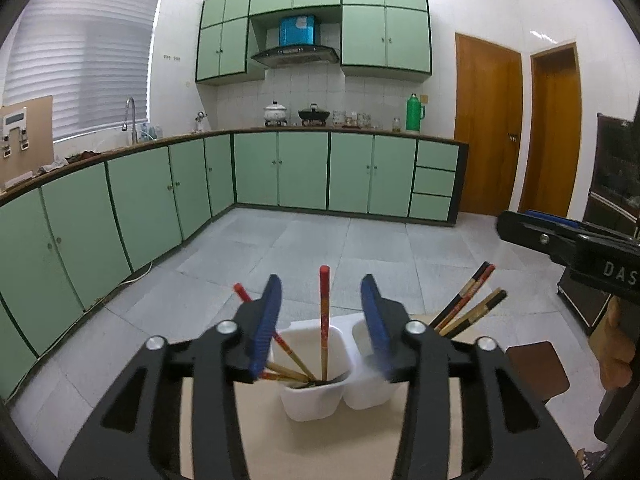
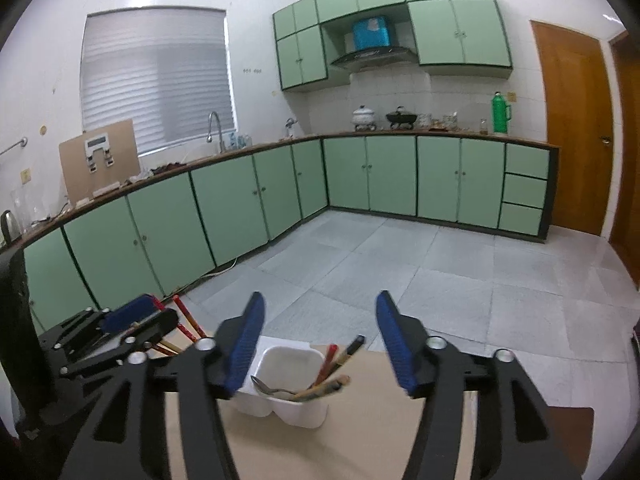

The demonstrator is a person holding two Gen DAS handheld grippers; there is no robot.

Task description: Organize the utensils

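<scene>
Both grippers sit wide open over the table, nothing between the fingers on either one. The left gripper (image 1: pixel 322 312) has black angular arms with silver bolts and ribbed blue pads (image 1: pixel 266 320), and it hangs right above the white holder (image 1: pixel 312 400). The right gripper (image 2: pixel 320 340) is the same build, its pads (image 2: pixel 246 340) spread to either side of that holder (image 2: pixel 296 412) in its own view.

The holder is smooth white plastic, a multi-cell tub with rounded corners, standing on a pale beige tabletop (image 1: pixel 360 440) near the far edge. In the left wrist view one cell holds the red chopsticks (image 1: pixel 323 320): one stands nearly upright, the others fan out to the left, glossy red at the top and bare bamboo lower down. Another bunch, the dark chopsticks (image 1: pixel 468 300), leans off to the right behind the right pad, with black and tan shafts and squared ends.

From the right wrist, the near cell shows those dark chopsticks (image 2: pixel 340 360) tilted right, plus a metal spoon (image 2: pixel 266 386) lying bowl-up against the rim. The middle cell looks empty from here.

A brown stool (image 1: pixel 536 368), flat and square, sits just past the table on the grey tiled floor (image 1: pixel 320 248)
</scene>
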